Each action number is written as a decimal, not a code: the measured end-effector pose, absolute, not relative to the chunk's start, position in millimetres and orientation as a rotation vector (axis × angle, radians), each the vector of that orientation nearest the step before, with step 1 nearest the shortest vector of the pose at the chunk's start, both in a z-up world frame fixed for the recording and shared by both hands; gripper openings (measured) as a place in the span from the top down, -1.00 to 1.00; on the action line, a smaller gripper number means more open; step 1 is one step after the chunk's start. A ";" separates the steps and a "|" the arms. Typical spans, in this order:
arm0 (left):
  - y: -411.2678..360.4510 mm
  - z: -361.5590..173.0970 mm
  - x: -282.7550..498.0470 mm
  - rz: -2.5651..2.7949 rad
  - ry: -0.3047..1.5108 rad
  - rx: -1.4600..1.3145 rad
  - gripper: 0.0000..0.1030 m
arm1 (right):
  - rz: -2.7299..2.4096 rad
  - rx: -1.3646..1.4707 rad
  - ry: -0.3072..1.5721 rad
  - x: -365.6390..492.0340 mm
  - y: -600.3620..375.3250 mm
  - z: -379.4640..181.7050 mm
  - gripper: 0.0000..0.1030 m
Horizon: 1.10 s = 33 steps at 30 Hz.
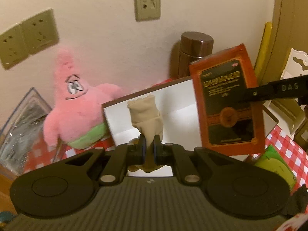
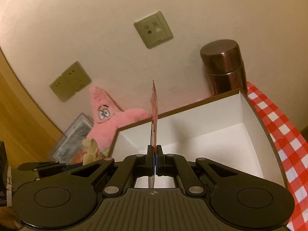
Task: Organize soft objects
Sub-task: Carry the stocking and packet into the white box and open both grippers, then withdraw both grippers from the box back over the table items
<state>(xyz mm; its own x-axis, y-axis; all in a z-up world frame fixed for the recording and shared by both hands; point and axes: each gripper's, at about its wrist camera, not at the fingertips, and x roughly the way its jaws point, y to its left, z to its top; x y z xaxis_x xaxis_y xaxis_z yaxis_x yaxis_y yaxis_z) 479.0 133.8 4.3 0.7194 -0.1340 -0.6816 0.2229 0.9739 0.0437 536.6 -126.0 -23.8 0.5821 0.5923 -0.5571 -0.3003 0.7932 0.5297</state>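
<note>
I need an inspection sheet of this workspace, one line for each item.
Surface: red checked tablecloth.
Job's things: beige stocking and red packet held over the open white box; pink plush star beside the box.
Clutter: brown flask, clear case, green item.
Tongs: left tongs shut on the stocking; right tongs shut on the packet.
Cables: nothing seen.
Surroundings: wall sockets.
</note>
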 end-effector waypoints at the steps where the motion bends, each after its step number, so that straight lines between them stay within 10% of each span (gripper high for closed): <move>1: 131.6 1.0 484.3 -0.205 0.749 0.126 0.80 | 0.542 0.394 0.789 540.9 -123.0 -26.3 0.98; 6: 125.7 -11.5 505.3 -0.209 0.769 0.117 0.54 | 0.549 0.338 0.795 557.4 -107.1 -34.8 0.70; 8: 124.6 -14.1 509.6 -0.207 0.779 0.115 0.43 | 0.542 0.346 0.807 560.9 -105.4 -38.4 -0.33; 33: 170.1 17.8 425.3 -0.107 0.770 -0.015 0.21 | 0.499 0.355 0.835 483.3 -170.1 -16.3 -0.35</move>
